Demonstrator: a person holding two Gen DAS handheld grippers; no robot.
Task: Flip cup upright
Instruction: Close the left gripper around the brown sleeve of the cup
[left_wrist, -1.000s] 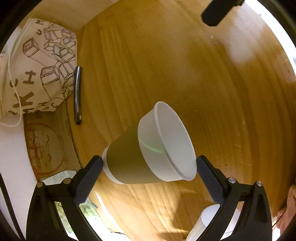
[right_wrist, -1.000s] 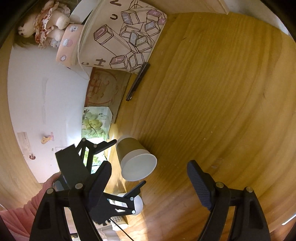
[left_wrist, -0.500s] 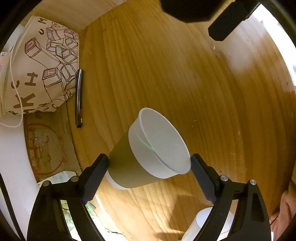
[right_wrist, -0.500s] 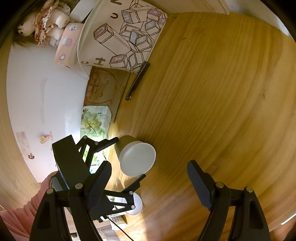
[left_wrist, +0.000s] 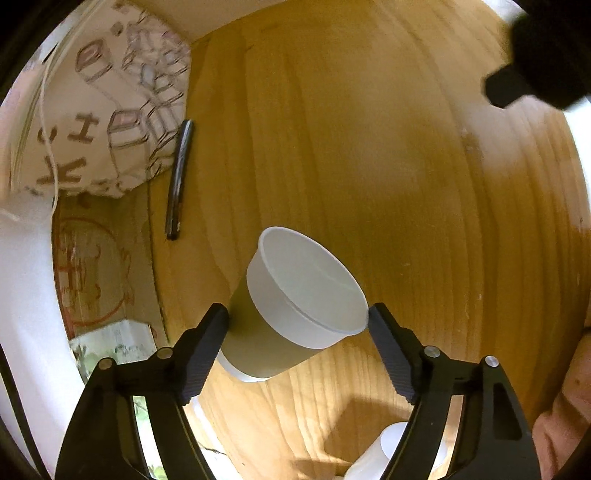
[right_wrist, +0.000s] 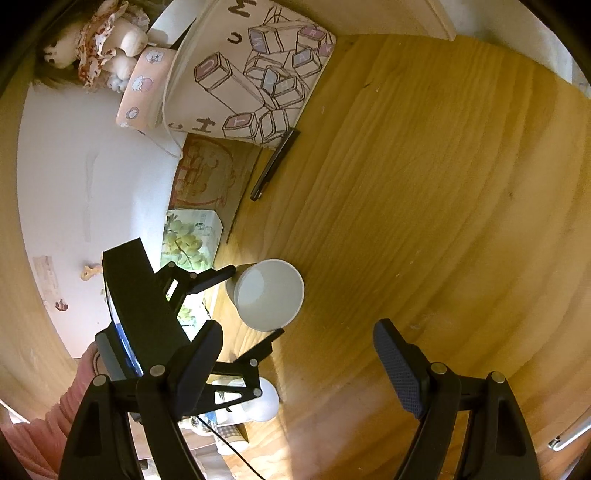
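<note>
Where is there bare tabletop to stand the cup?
Bare wood lies right of the cup on the table, up to the far edge. It is crowded left: pen, printed bag, boxes along the wall.

Wide bare wooden table (right_wrist: 424, 206) to the right and far side of the cup (right_wrist: 267, 299): free passage there. Crowded on the left: black pen (right_wrist: 275, 164) lying near the printed bag (right_wrist: 251, 70), cardboard (right_wrist: 207, 173) and a grape-print box (right_wrist: 190, 240) along the table's edge. Near side blocked by a white object (right_wrist: 264, 404).
</note>
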